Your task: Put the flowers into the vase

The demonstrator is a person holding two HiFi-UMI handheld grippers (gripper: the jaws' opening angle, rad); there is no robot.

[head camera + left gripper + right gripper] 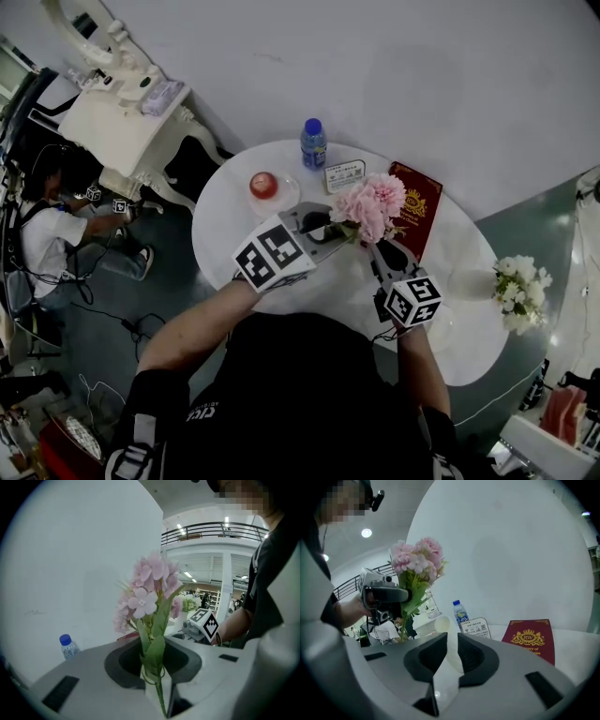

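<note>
White flowers (521, 289) in far vase (468, 284)

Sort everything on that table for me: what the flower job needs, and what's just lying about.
Needed: pink flowers in the left tool; white vase in the right tool.
Lying about: water bottle, card sign, red booklet, dish with something red, white flowers.

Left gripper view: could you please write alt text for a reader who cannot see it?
The left gripper is shut on the green stems of a bunch of pink flowers, rising mid-frame against a white wall. A blue-capped bottle stands at lower left, a person in dark clothing at right.
</note>
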